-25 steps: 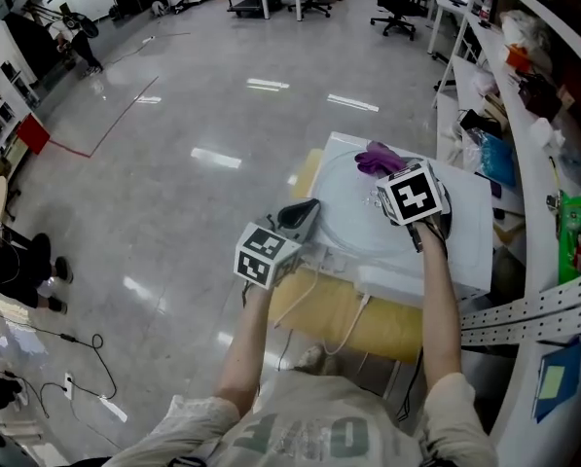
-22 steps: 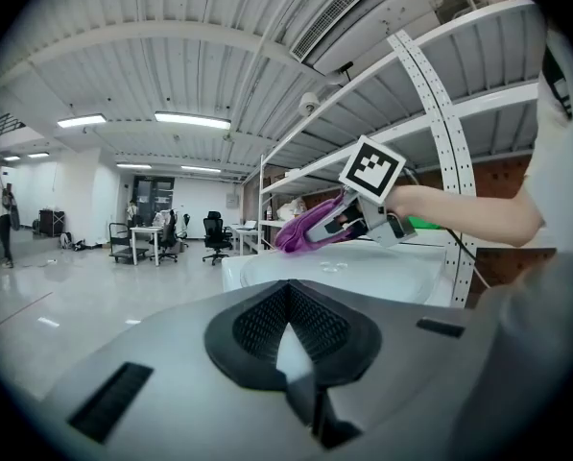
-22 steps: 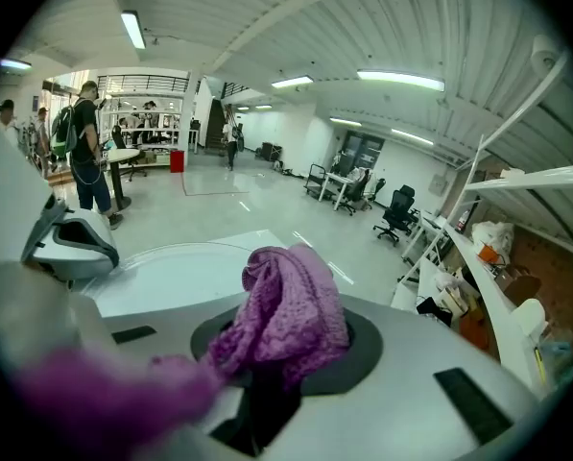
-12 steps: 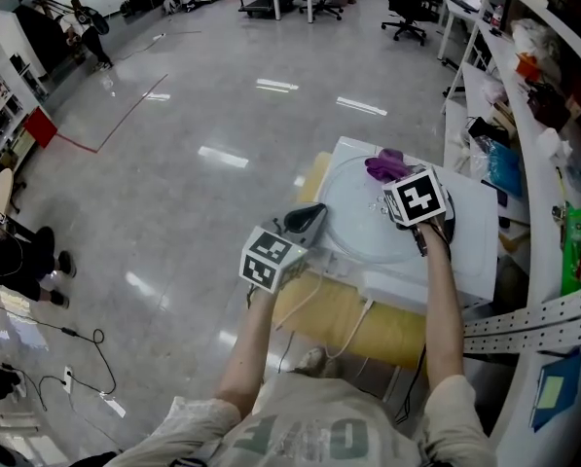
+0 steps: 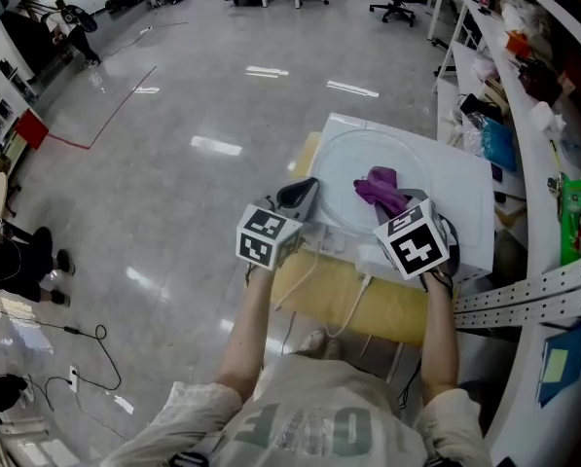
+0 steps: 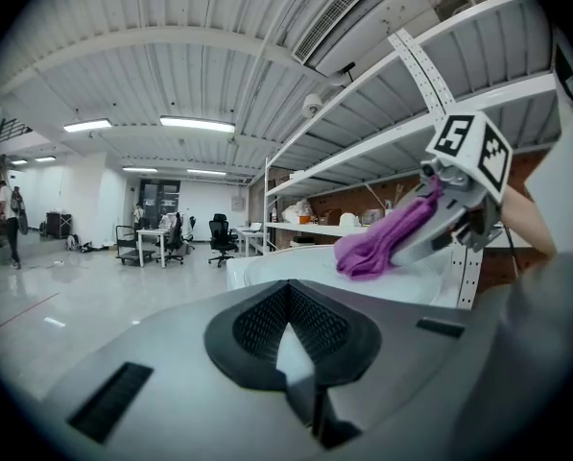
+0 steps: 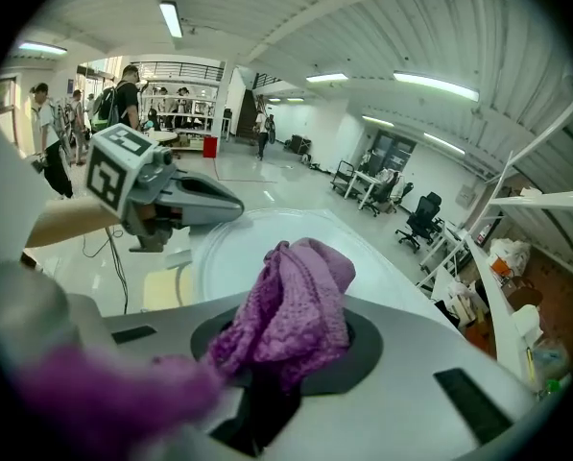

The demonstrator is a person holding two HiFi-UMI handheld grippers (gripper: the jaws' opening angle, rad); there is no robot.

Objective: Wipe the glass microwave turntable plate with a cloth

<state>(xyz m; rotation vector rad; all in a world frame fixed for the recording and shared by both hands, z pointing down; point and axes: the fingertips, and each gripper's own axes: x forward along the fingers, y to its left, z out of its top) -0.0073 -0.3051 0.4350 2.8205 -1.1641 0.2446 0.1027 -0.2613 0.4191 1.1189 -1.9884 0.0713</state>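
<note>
Your right gripper point(image 5: 395, 205) pinches the cloth point(image 5: 380, 187) in its fingers, low on the near side of the plate point(image 5: 353, 154). Your left gripper point(image 5: 303, 195) sits at the plate's left edge, fingers pressed together, holding nothing. You look mid-wipe. Next, rub the cloth out to the far rim.

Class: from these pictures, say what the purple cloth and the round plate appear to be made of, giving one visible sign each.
Purple cloth: soft knitted or woven textile, matt. It has a bumpy, looped texture and limp folds.
Round plate: probably clear glass, glossy. It is see-through with a shiny rim, though clear plastic could look similar.
</note>
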